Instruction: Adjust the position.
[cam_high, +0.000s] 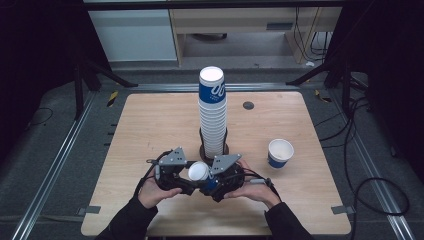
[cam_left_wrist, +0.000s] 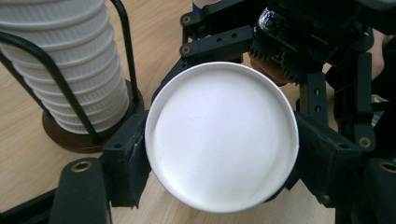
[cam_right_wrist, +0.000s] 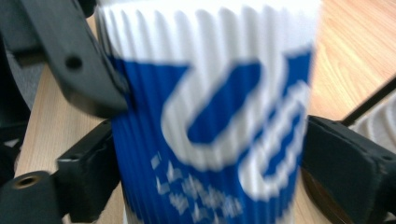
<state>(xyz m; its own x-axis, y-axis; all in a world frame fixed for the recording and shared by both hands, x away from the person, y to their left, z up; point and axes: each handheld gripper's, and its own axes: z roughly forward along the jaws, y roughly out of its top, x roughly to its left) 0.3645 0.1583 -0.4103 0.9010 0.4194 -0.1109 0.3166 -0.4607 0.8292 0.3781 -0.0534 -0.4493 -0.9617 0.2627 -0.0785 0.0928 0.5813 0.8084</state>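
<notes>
Near the front edge of the wooden table (cam_high: 150, 120), the person's two hands bring both tools together around a single paper cup (cam_high: 198, 171). In the high view the left gripper (cam_high: 186, 181) and the right gripper (cam_high: 209, 186) meet just in front of the cup stack (cam_high: 213, 115), with the cup lifted between them, tilted so that its white opening faces up and toward the camera.

In the left gripper view the cup (cam_left_wrist: 222, 137) shows its round white end on, and that tool's two black jaws press against its sides at left and right, so the left gripper is clamped on the cup. The other gripper's black frame sits right behind it, and the ribbed white stack (cam_left_wrist: 70, 65) stands to the left in its dark wire holder (cam_left_wrist: 74, 135) on a round base.

In the right gripper view the same cup (cam_right_wrist: 210, 121) shows its ribbed blue-and-white wall close up, slightly blurred. The right tool's jaws sit at either side of the wall; the one at the right appears to touch it, and the one at the left lies close against it, so this gripper also looks closed on the cup.

A second cup (cam_high: 280, 152) stands upright by itself on the table to the right, well apart from both grippers
</notes>
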